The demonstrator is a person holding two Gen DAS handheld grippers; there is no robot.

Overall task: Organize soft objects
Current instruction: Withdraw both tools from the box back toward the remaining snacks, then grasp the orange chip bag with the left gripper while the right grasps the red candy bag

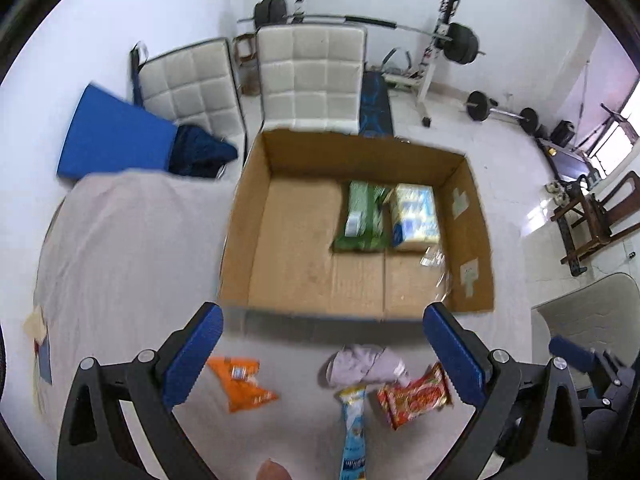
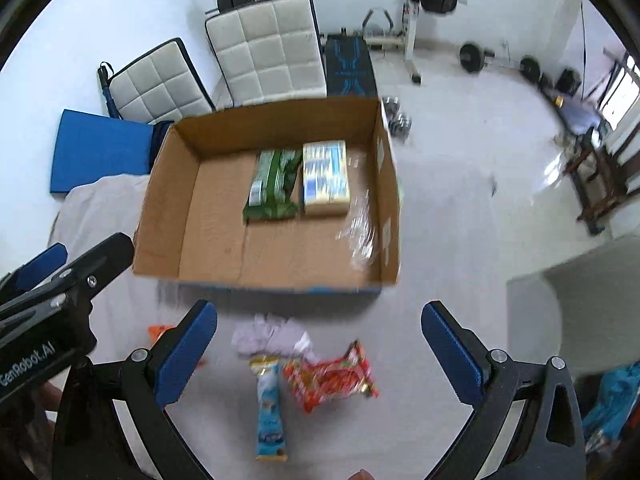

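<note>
Fingers of both grippers stand spread wide and empty: your left gripper [image 1: 322,354] and right gripper [image 2: 319,350] hover over the loose items on the cloth-covered tabletop [image 1: 120,248], just in front of the cardboard box [image 1: 472,216]. Between the right fingers lie a crumpled lilac cloth [image 2: 272,338], a blue snack bar [image 2: 270,408] and a red packet [image 2: 330,380], all touching or overlapping; an orange packet [image 1: 242,382] lies apart. Closing here could pinch two items together, or drag the cover cloth. A green pack [image 1: 362,216] and a pale pack [image 1: 414,216] already sit inside the box; a careless drop may land on them.
</note>
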